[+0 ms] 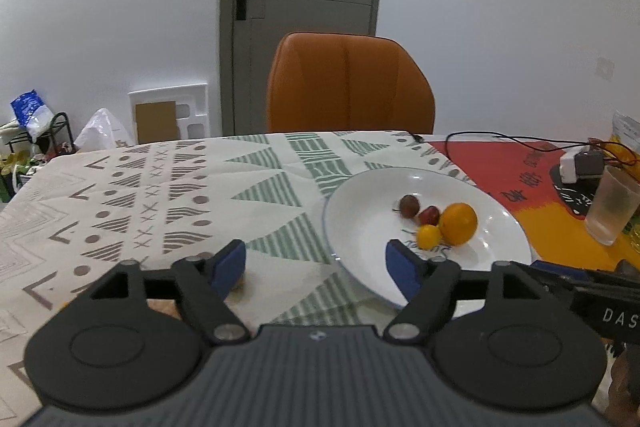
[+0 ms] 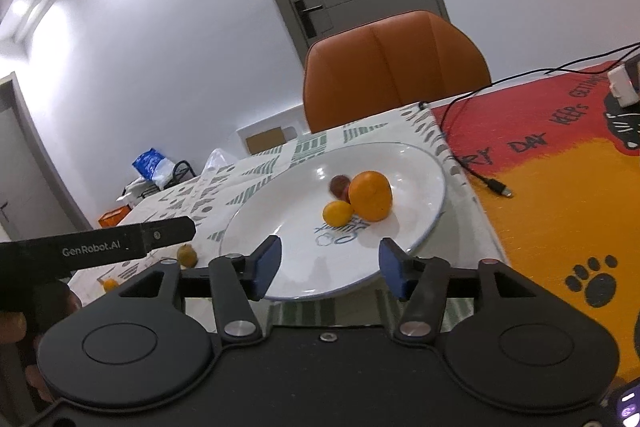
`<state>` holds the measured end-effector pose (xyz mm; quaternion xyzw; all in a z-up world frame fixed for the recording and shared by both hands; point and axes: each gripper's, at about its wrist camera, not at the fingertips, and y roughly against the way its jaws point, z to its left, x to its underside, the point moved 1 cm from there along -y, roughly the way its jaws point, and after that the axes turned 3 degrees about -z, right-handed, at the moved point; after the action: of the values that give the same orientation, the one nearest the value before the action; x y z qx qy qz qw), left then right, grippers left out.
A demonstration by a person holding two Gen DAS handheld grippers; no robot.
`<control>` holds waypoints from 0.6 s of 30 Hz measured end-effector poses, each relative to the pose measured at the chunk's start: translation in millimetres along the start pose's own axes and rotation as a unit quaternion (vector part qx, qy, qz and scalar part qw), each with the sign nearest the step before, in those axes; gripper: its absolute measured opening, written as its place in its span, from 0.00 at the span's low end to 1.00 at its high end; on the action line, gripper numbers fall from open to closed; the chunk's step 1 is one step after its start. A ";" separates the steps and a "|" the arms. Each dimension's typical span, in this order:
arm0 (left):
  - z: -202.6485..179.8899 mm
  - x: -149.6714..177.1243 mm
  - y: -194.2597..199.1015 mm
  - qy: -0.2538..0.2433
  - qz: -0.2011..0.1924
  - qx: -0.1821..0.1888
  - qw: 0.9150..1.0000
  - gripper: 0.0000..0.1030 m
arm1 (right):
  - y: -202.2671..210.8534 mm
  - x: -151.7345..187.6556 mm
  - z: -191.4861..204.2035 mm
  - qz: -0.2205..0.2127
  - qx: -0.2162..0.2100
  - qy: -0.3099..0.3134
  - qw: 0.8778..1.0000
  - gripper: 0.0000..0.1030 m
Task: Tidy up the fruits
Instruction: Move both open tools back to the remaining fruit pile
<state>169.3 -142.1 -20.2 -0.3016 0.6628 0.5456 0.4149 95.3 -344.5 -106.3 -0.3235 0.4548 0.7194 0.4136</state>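
**Both grippers held open before a plate of fruit**

A white plate (image 1: pixel 360 227) with a thin blue rim rests on the bench, on a patterned tablecloth (image 1: pixel 160 195) of grey and green triangles. Four fruits sit together on the plate: an orange (image 1: pixel 458 223), a small yellow fruit (image 1: pixel 429 236) touching it on its near left side, a small red fruit (image 1: pixel 429 214) just behind that, and a brownish-red fruit (image 1: pixel 409 205) farthest back.

The left gripper (image 1: pixel 316 263) hovers low at the plate's near left edge, its blue-padded fingers (image 1: pixel 230 263) spread wide and grasping nothing; its right finger overlaps the plate's rim in the view. A small orange-brown fruit (image 1: pixel 239 283) peeks out on the cloth just behind the left finger.

The right gripper (image 2: pixel 328 269) faces the plate's near edge, its fingers (image 2: pixel 267 267) likewise released and empty. In the right wrist view a small greenish-brown fruit (image 2: pixel 187 255) lies on the cloth left of the plate, and a small orange one (image 2: pixel 110 283) sits nearer still.

Beyond the bench stands an orange chair (image 1: pixel 348 83). To the right, a red and yellow cloth (image 2: pixel 560 195) carries a black cable (image 2: pixel 472 163) and a frosted cup (image 1: pixel 612 207).
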 end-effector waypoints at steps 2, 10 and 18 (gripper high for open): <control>5.2 1.8 3.6 0.000 -0.002 -0.008 1.000 0.77 | -1.5 0.6 4.7 0.002 -0.002 0.004 1.000 0.58; 31.7 6.9 16.7 0.016 0.000 -0.031 0.999 0.82 | -5.3 2.7 30.1 0.008 -0.021 0.027 0.999 0.74; 66.8 13.7 34.3 0.053 -0.008 -0.049 0.997 0.83 | -13.4 8.6 56.5 0.022 -0.036 0.041 0.998 0.81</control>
<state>148.2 -68.7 -20.1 -0.3560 0.6537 0.5573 0.3679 98.3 -286.5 -97.4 -0.3574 0.4521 0.7301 0.3672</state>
